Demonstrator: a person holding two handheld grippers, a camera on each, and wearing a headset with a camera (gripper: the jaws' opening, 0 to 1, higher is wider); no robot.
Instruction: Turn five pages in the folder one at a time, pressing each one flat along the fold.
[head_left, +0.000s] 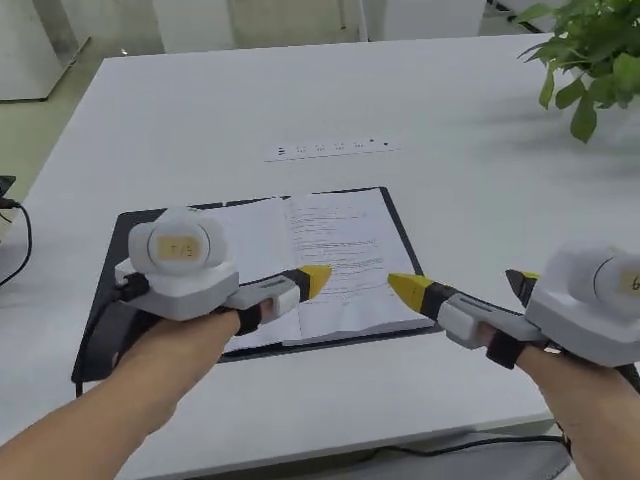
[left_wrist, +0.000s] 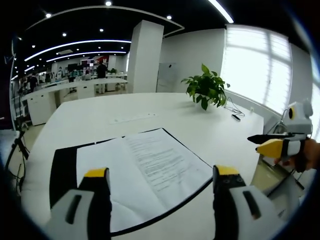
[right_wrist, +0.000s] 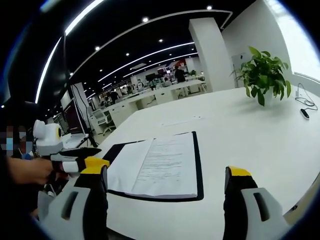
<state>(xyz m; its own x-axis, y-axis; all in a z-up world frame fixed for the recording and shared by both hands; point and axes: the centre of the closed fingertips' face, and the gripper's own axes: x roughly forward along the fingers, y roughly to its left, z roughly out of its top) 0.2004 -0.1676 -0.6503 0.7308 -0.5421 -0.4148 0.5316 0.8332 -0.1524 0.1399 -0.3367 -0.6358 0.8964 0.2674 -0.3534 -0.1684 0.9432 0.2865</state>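
Jaws, left: the left gripper holds its yellow-tipped jaws wide apart with nothing between them, over the near edge of the open folder.
Jaws, right: the right gripper is likewise spread wide and empty, over the desk off the folder's near right corner.
Tips: in the head view one yellow tip of the left gripper hangs over the lower part of the right-hand page, close to the fold; whether it touches the paper cannot be told. The nearest tip of the right gripper points at it from just beyond the page's edge, apart from it.
Hands: the person's left hand and right hand each grip one tool from below.
Folder: the flat black folder lies open near the desk's front edge, its white printed pages spread flat, with the left cover bare.
Desk: the broad white desk carries a narrow white strip with a row of small dark marks beyond the folder.
Surroundings: a green leafy potted plant stands at the far right; a black cable hangs off the left edge.
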